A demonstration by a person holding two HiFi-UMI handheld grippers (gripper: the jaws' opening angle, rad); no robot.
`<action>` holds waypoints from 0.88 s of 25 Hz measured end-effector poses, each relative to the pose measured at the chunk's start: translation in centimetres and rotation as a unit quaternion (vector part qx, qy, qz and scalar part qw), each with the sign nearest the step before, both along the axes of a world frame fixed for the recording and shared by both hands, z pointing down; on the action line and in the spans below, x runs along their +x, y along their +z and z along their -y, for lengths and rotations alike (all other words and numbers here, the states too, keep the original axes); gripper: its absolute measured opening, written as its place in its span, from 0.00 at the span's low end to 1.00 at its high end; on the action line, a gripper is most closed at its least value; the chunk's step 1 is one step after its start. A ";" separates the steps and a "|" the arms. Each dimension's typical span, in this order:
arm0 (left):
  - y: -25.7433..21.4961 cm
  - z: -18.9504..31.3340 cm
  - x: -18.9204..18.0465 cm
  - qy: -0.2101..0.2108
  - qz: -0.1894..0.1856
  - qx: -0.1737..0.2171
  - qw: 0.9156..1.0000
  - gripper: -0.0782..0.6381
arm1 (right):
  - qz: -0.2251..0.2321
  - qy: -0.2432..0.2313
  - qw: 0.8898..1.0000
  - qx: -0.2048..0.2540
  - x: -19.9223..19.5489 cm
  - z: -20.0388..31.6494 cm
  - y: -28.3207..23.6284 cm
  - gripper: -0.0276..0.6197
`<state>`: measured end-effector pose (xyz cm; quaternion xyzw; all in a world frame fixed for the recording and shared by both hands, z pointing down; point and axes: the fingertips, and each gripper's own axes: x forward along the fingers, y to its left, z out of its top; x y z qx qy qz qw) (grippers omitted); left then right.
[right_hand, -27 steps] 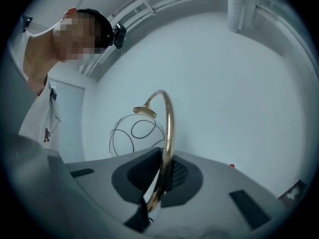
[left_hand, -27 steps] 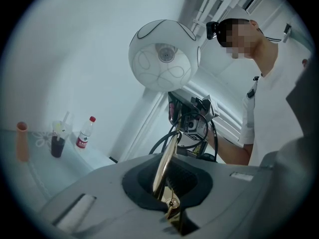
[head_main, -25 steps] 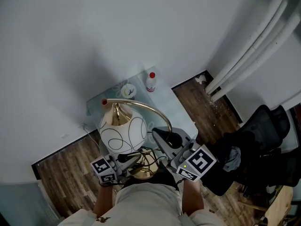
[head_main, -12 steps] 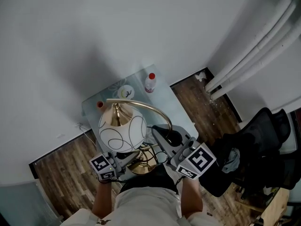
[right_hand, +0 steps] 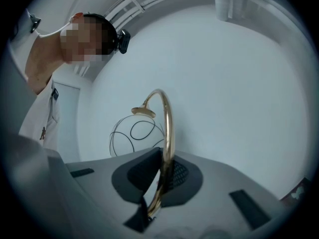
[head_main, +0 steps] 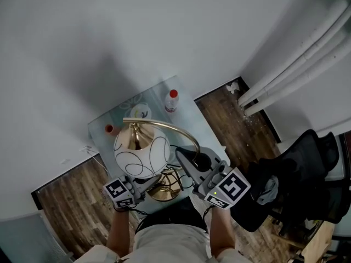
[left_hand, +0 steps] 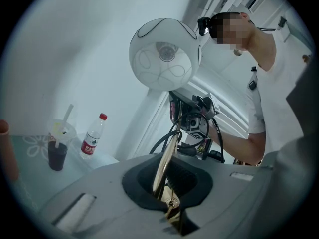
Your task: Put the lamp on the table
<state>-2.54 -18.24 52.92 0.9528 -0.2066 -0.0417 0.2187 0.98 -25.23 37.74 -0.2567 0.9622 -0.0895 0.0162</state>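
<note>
The lamp has a white globe shade [head_main: 141, 152] with black swirls, a curved brass arm [head_main: 178, 130] and a brass base [head_main: 164, 189]. I hold it upright over the near end of the glass table [head_main: 193, 119]. My left gripper [head_main: 148, 184] is shut on the brass stem low down, just above the base. My right gripper [head_main: 187, 163] is shut on the stem higher up. In the left gripper view the stem [left_hand: 167, 158] runs up from my left gripper [left_hand: 167, 205] to the globe [left_hand: 162, 54]. In the right gripper view the arm [right_hand: 168, 128] rises from my right gripper [right_hand: 157, 195].
On the table stand a red-capped water bottle [head_main: 171, 100], a cup with a straw [head_main: 140, 112] and a small red thing [head_main: 109, 129]. A black office chair [head_main: 296, 169] stands at the right. White pipes [head_main: 296, 53] run up the wall. A cable hangs by the base.
The table with its bottle and cup has slid left and up in the head view, and the small red thing now shows clear of the lamp's arm. Both grips are unchanged.
</note>
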 end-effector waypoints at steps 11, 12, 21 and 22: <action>4.3 3.6 1.1 0.010 0.020 -0.005 1.000 0.11 | 0.008 0.012 1.000 -0.014 1.7 3.6 4.4 0.04; 4.6 3.8 1.1 0.009 0.022 -0.005 1.000 0.11 | 0.006 0.012 1.000 -0.015 1.8 3.8 4.8 0.04; 6.6 5.8 1.7 0.011 0.024 -0.004 1.000 0.11 | 0.016 0.011 1.000 -0.012 2.3 5.7 6.6 0.04; 6.9 6.0 1.7 0.011 0.024 -0.004 1.000 0.11 | 0.017 0.011 1.000 -0.012 2.4 5.9 6.8 0.04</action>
